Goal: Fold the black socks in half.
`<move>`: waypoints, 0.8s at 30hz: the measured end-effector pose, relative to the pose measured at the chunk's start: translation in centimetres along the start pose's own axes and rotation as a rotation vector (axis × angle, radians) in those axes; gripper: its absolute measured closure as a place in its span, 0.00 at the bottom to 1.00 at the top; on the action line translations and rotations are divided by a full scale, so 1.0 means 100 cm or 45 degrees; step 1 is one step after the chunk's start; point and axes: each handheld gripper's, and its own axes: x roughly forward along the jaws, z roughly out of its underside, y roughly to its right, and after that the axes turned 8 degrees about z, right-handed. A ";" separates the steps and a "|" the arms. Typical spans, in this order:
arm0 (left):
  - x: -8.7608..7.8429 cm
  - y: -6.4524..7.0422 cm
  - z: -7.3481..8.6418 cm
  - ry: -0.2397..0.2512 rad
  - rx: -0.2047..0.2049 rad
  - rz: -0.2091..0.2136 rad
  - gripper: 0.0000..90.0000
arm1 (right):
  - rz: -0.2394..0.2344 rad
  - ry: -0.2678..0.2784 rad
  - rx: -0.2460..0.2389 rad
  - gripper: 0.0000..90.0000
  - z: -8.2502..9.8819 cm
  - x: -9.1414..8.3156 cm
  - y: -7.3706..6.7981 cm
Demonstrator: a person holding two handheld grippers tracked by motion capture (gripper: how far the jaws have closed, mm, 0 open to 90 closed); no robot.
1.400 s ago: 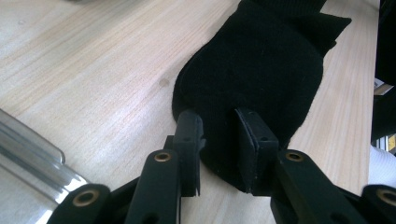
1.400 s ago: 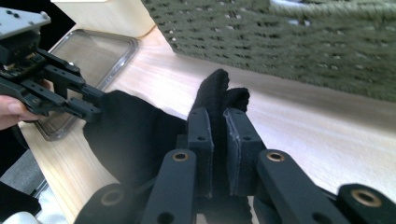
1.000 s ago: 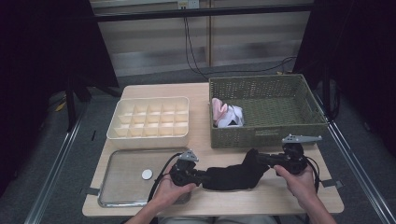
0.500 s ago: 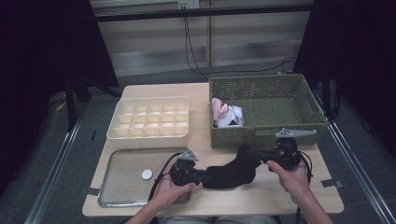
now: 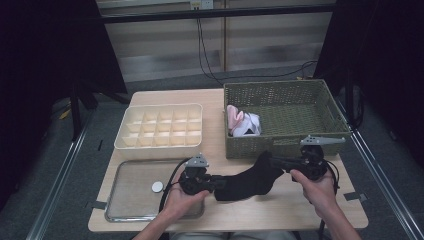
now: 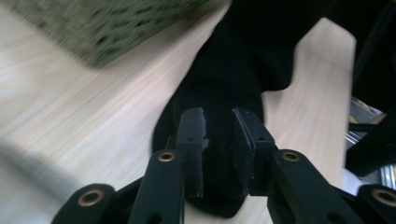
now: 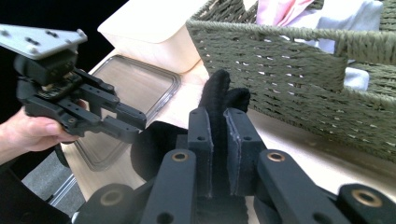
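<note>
The black sock [image 5: 250, 178] hung stretched between the two grippers, just in front of the wicker basket [image 5: 285, 145]. The right gripper [image 7: 218, 122] had its jaws clamped narrow on one end, lifting it off the table [image 5: 280, 212]. The left gripper [image 6: 219, 122] had just been closing its jaws around the other end, which lay between them; probably to pull the sock flat for folding. Beyond the left gripper sat the compartment tray [image 5: 160, 127].
</note>
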 end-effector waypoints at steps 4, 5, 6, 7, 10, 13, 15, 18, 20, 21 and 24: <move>0.023 0.001 -0.012 -0.024 0.010 0.036 0.83 | 0.019 -0.024 0.013 0.90 0.002 0.005 0.003; 0.026 0.002 -0.015 -0.015 0.007 0.050 0.83 | 0.013 -0.026 0.021 0.90 0.003 0.005 0.004; 0.029 0.004 -0.018 -0.009 0.007 0.055 0.82 | 0.015 -0.024 0.024 0.90 0.004 0.005 0.005; 0.031 0.005 -0.019 -0.012 0.024 0.054 0.81 | 0.017 -0.024 0.027 0.90 0.005 0.006 0.006; 0.027 0.006 -0.022 0.012 0.017 0.042 0.77 | 0.026 -0.023 0.039 0.90 0.007 0.006 0.011; 0.020 0.004 -0.023 0.019 0.013 0.024 0.76 | 0.026 -0.015 0.047 0.90 0.009 0.005 0.016; 0.021 0.001 -0.022 -0.001 0.013 0.020 0.77 | 0.026 -0.017 0.049 0.90 0.009 0.006 0.016; 0.032 -0.001 -0.021 0.002 -0.003 0.057 0.83 | 0.016 -0.021 0.049 0.90 0.008 0.008 0.014; 0.042 -0.002 -0.022 0.010 -0.012 0.094 0.84 | 0.014 -0.025 0.042 0.90 0.007 0.010 0.014; 0.048 -0.002 -0.022 -0.012 -0.005 0.099 0.84 | 0.013 -0.029 0.044 0.90 0.007 0.011 0.013; 0.062 -0.007 -0.022 -0.043 -0.033 0.106 0.84 | 0.005 -0.040 0.046 0.90 0.007 0.015 0.013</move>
